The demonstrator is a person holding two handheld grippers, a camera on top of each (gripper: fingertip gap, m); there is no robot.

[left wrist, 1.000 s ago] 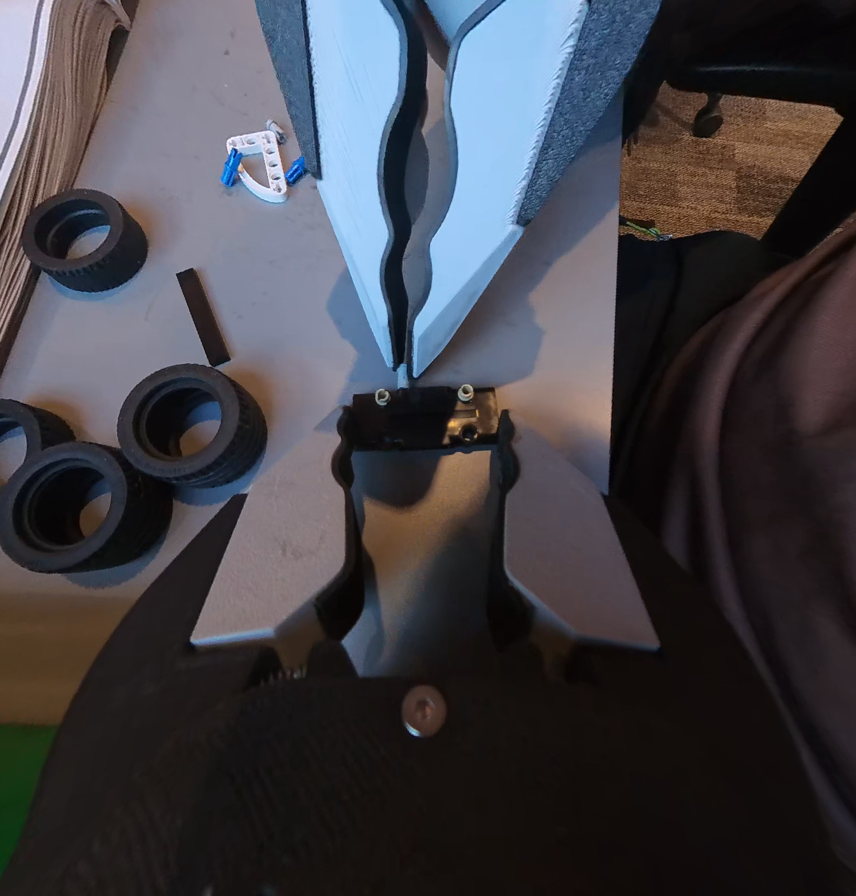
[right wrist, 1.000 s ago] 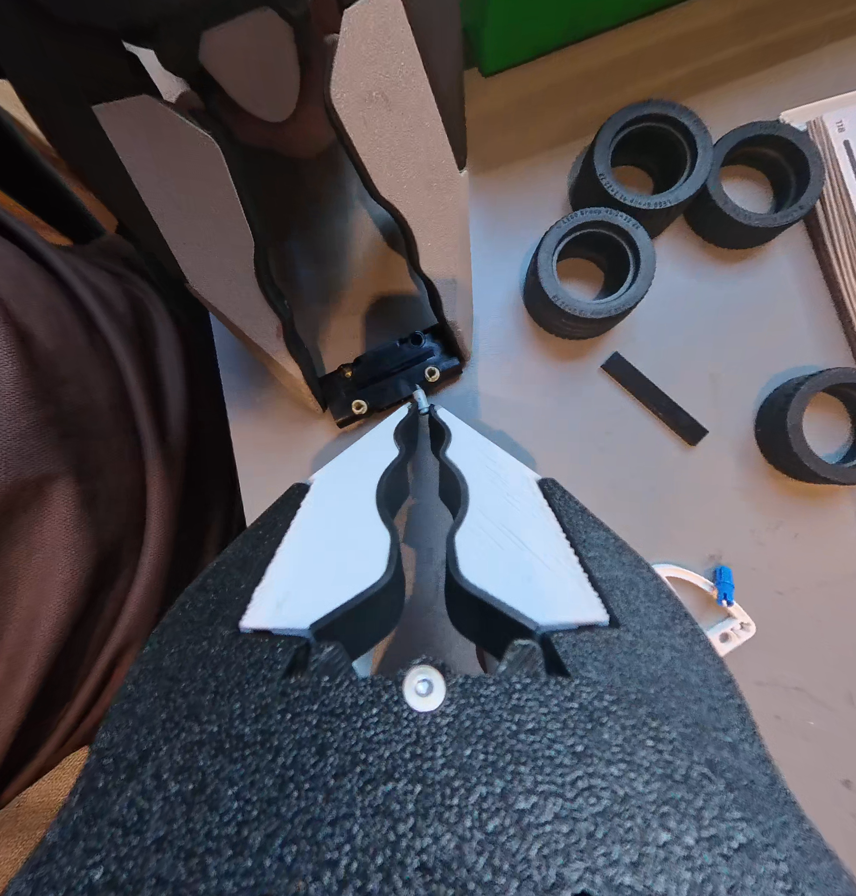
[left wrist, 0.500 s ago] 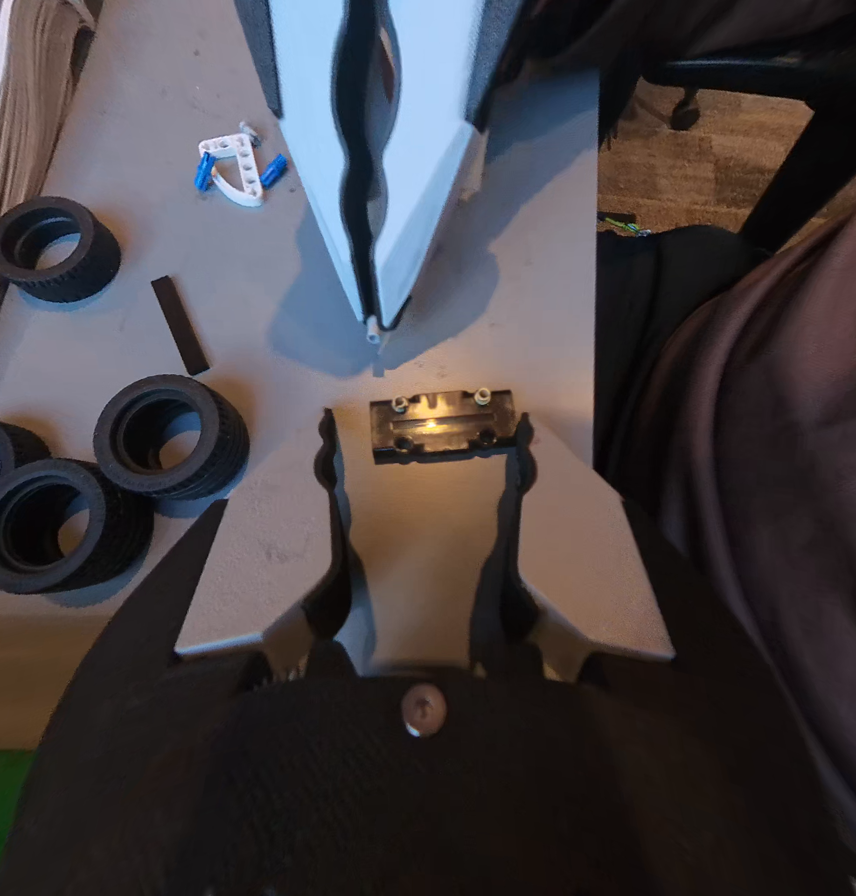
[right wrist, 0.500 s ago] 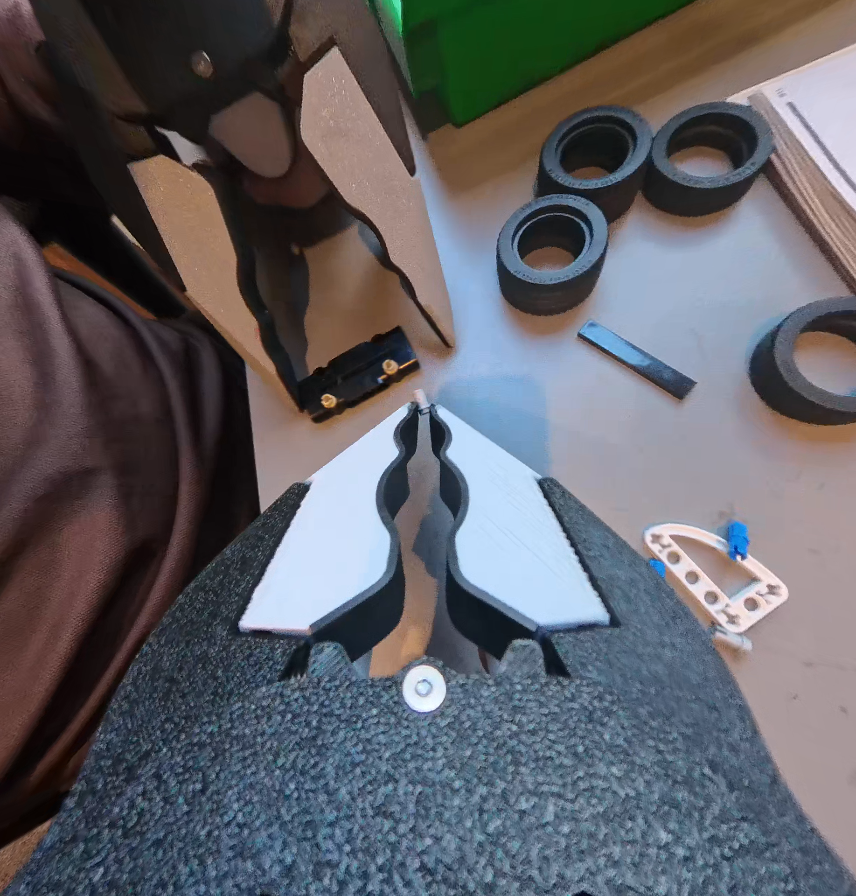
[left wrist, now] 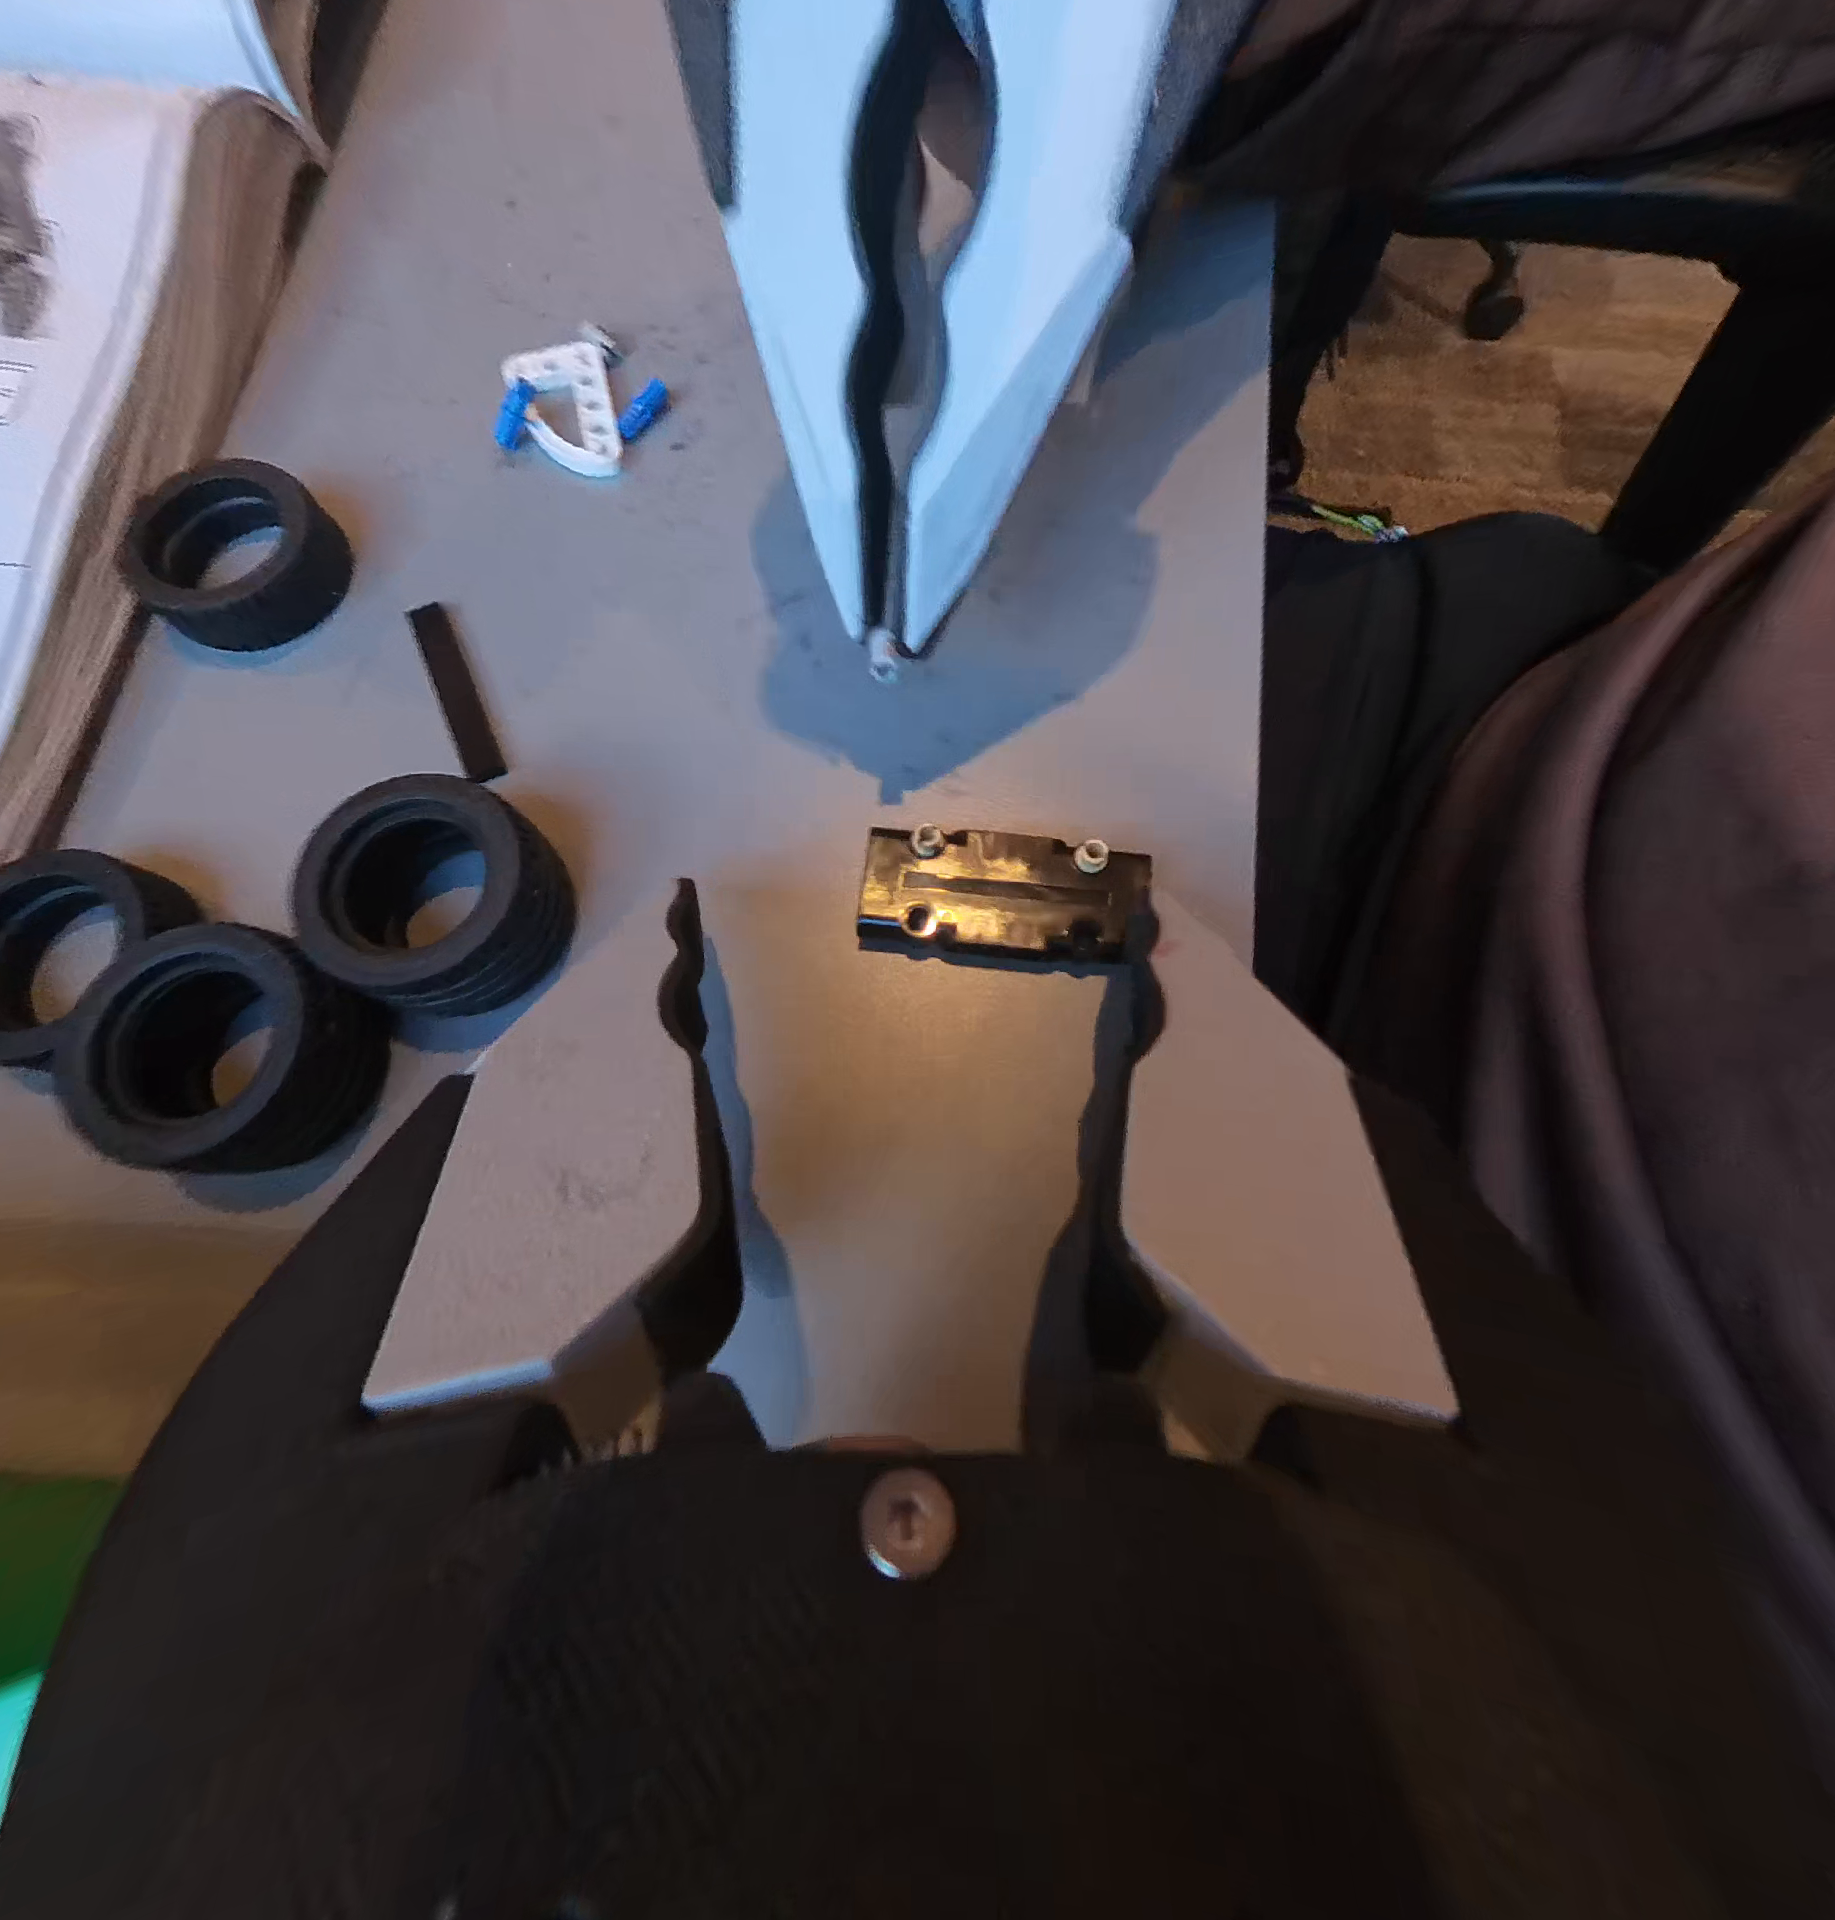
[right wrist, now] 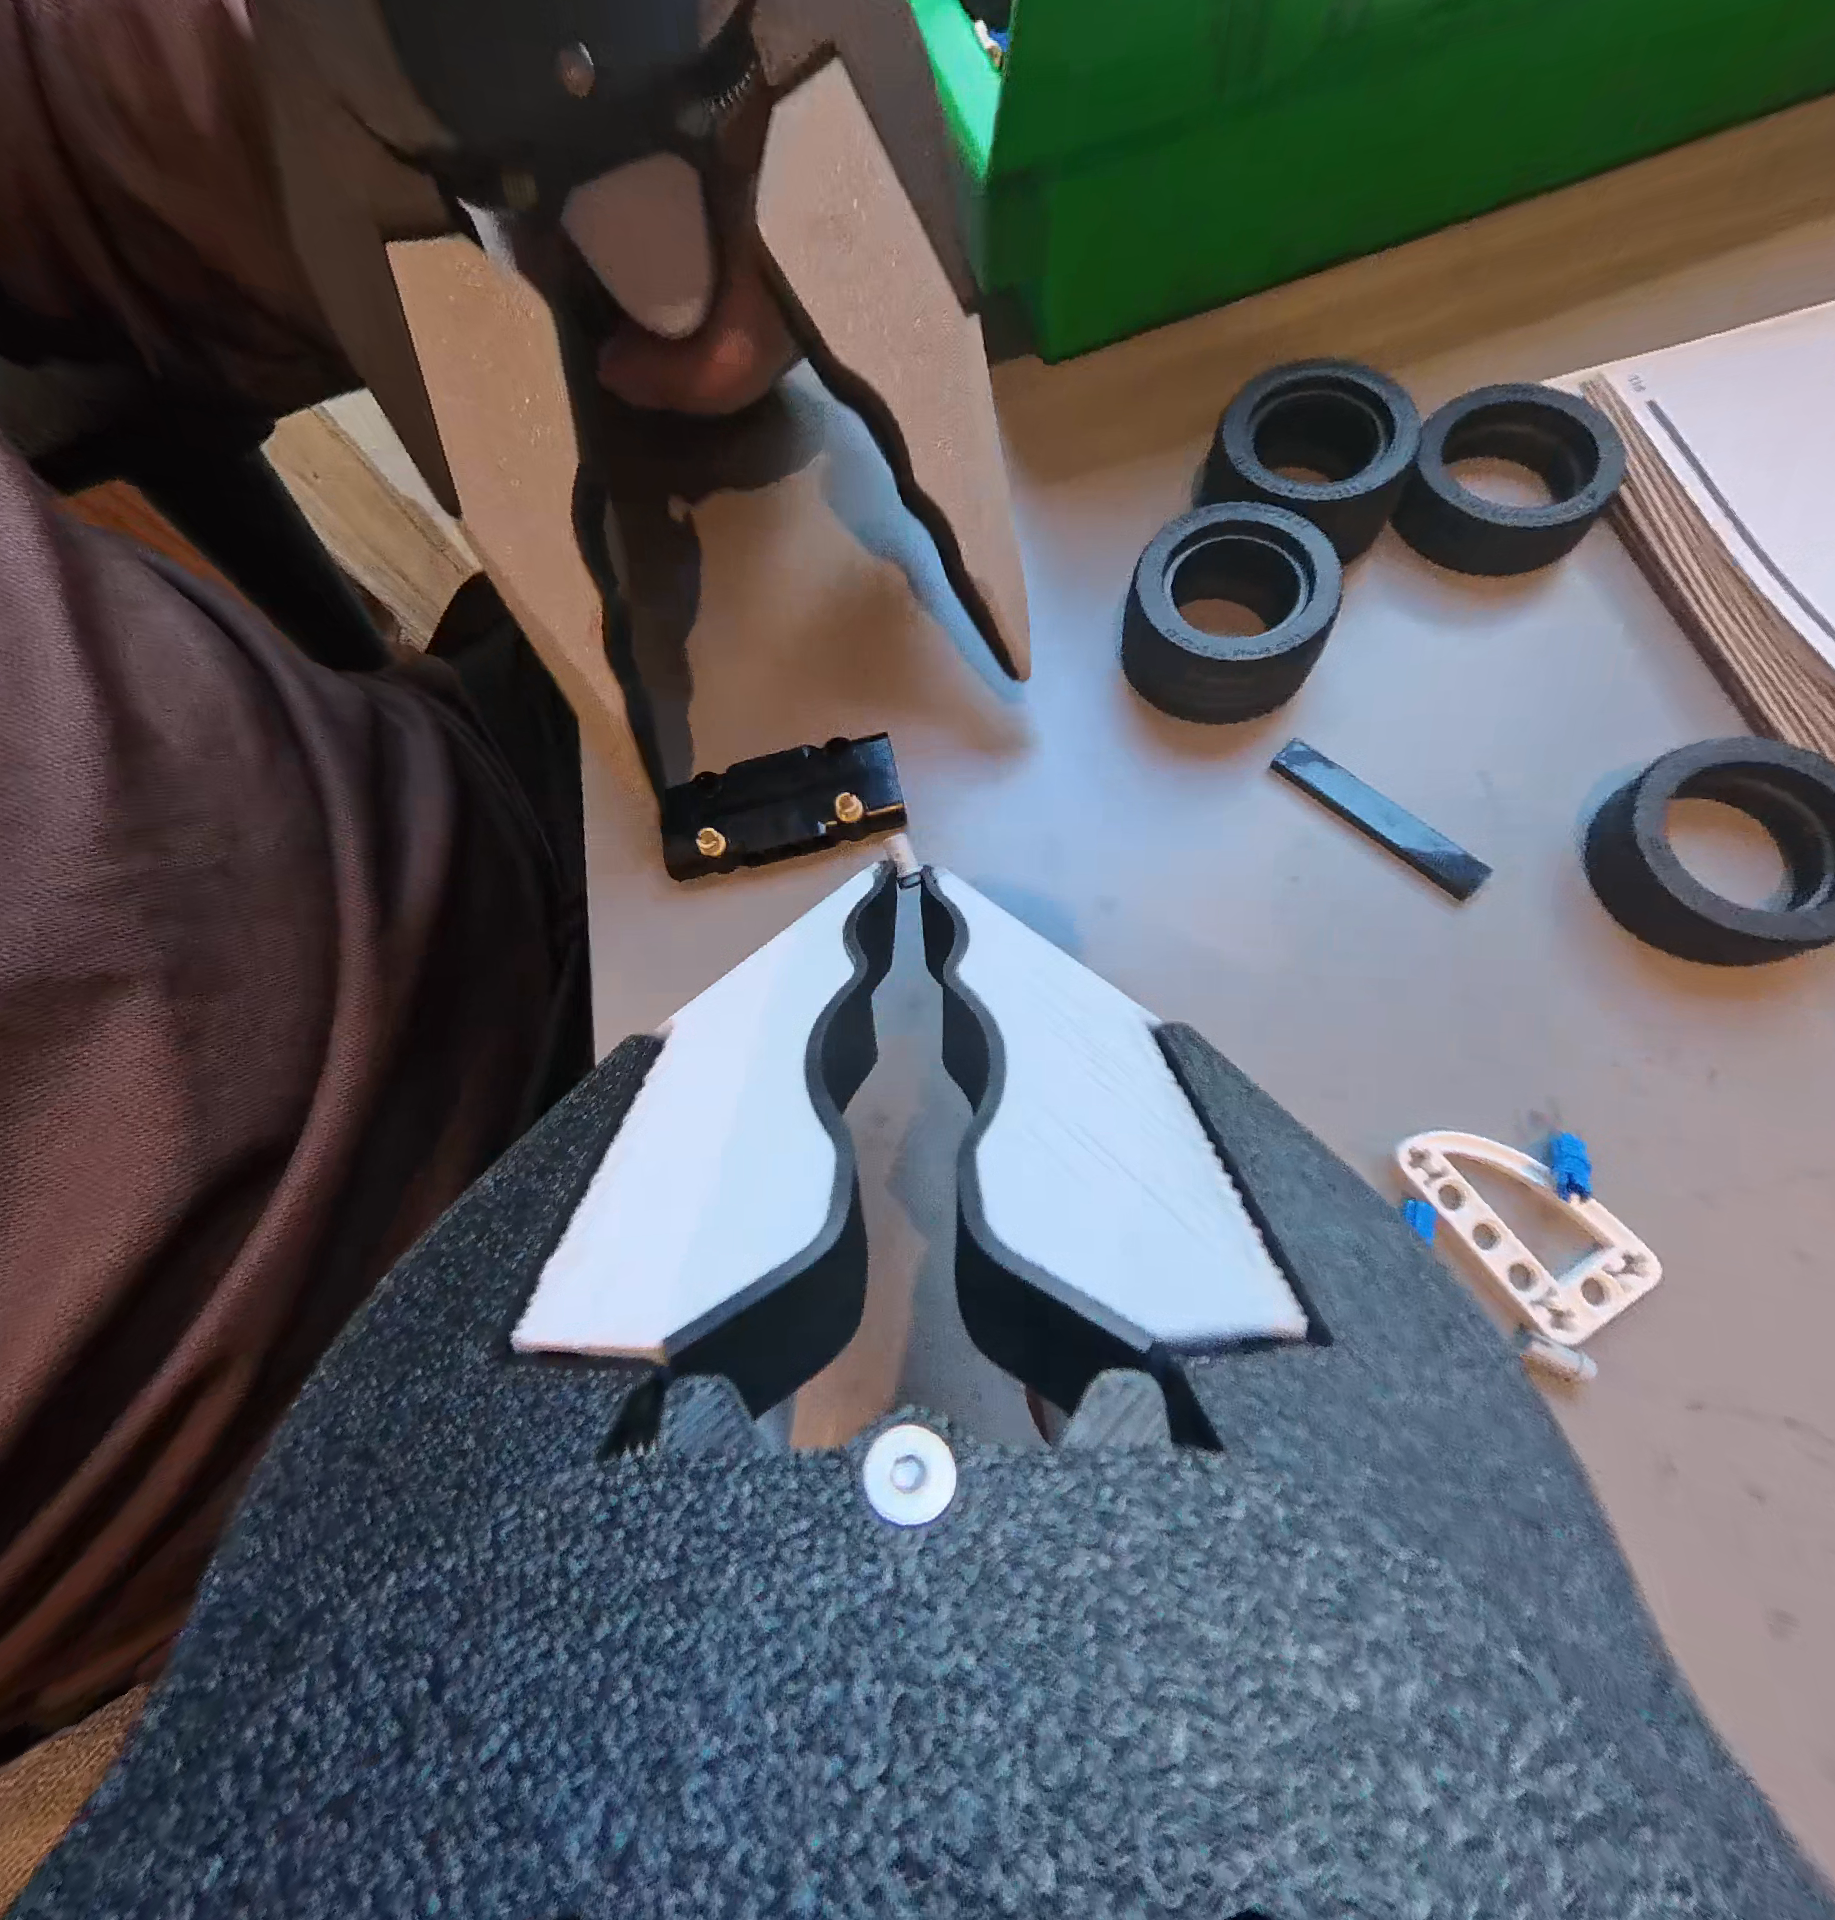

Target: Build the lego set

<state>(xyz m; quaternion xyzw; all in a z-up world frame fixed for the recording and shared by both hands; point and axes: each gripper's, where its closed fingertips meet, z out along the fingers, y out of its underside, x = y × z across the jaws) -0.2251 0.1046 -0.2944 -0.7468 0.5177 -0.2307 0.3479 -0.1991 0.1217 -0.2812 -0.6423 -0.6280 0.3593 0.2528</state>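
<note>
Your right gripper (right wrist: 905, 871) is pinched tight on a tiny grey pin (right wrist: 898, 850), with the black block (right wrist: 785, 806) just past its tips at 11 o'clock, long axis crosswise. Your left gripper (left wrist: 913, 925) is spread wide, one finger (left wrist: 1126, 997) touching the block's end.

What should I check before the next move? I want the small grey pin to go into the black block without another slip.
1. Pin held: the right gripper is shut on the small grey pin: ok.
2. Block steadied: the left gripper is open, and the black block lies loose on the table: not ok.
3. Pin lined up with a free hole: cannot tell.
4. Block clear of the table edge: it lies close to it: not ok.
5. Tyres and flat black strip out of the way: ok.
</note>
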